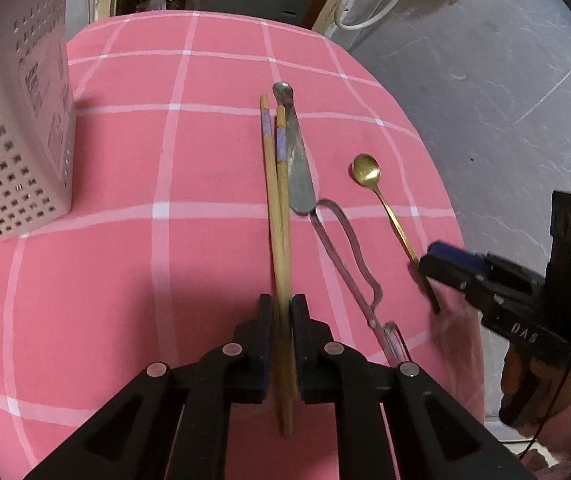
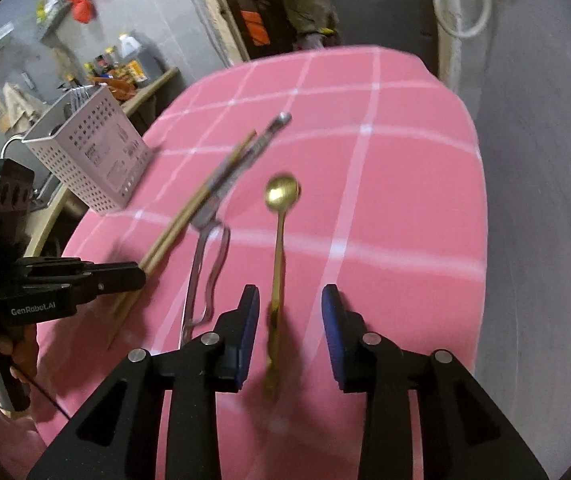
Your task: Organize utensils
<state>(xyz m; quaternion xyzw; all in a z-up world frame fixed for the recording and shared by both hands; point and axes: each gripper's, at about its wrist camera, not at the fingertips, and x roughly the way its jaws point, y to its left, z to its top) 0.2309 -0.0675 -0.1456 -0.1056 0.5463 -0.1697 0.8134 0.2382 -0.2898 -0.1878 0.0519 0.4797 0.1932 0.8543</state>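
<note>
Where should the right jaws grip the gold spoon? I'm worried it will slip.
Grip the gold spoon on its thin straight handle, just behind the bowl, coming from above with the right gripper straddling it. It lies flat; the rounded bowl gives no parallel sides.

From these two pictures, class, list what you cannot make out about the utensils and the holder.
- Holder contents: hidden by its walls in both views.
- Chopsticks: near part hidden between the left gripper jaws.
- Gold spoon: handle end blurred in the right view, covered by the right gripper in the left view.
- Peeler blade: blurred in the left view.
</note>
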